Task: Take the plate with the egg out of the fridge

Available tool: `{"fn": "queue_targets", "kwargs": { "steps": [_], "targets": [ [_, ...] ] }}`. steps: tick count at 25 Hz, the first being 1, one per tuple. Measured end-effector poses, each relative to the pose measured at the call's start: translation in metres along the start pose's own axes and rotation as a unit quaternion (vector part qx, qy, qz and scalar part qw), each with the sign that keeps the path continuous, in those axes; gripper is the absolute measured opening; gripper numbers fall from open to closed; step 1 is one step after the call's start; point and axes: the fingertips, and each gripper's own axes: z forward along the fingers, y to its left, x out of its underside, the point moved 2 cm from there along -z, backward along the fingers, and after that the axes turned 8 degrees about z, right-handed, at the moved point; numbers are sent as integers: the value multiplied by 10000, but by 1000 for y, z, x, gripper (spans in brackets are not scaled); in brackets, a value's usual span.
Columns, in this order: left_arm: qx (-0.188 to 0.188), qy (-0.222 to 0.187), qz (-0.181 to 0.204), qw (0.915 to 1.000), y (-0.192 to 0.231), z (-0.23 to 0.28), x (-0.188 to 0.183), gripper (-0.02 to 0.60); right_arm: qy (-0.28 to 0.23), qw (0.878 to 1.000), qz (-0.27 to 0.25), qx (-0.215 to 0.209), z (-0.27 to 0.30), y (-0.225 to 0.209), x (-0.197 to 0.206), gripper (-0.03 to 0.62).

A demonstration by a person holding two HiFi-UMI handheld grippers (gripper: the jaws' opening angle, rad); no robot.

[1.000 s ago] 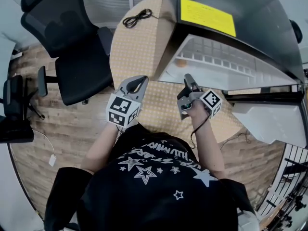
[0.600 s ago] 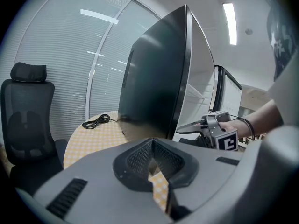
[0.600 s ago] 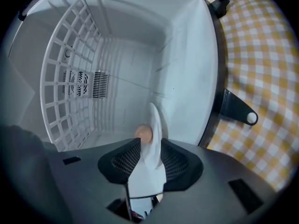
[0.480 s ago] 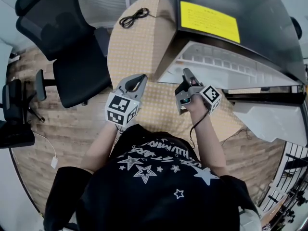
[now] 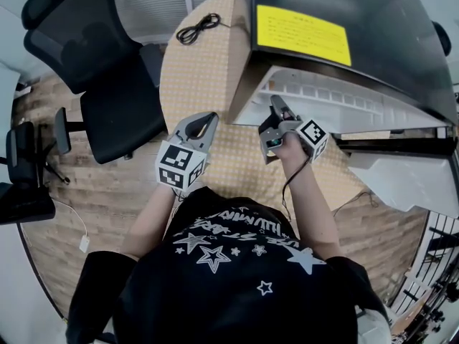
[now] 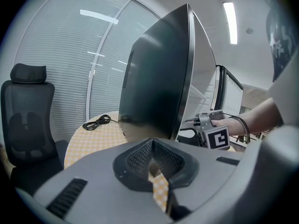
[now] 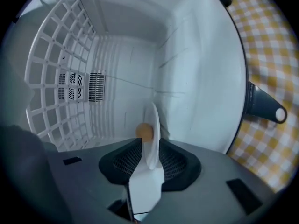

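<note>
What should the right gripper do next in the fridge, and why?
Probably finish closing the right gripper on the plate. Its jaws are closing with the plate's rim between them, apparently not yet clamped, and the egg sits on the plate inside the fridge.

Right claw (image 7: 149, 143) closing around plate (image 7: 153, 120); left claw (image 6: 150, 143) shut.
</note>
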Motion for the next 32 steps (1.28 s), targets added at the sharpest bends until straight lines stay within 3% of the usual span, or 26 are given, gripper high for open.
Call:
{"fn": "queue_targets", "kwargs": {
  "steps": [9,17,32],
  "targets": [
    [1,-3,8,10000,-2,1,-1,6,-173,9996,69,212,-1,-8,-1,36],
    [-48,-20,29,10000,-3,-4,0,6,-144,9994,174,-274,-9,-4,-2,29],
    [-22,40,150,9999,-54,-20,0,6,227,9994,24,-253,-96,-45,2,31]
  ]
}}
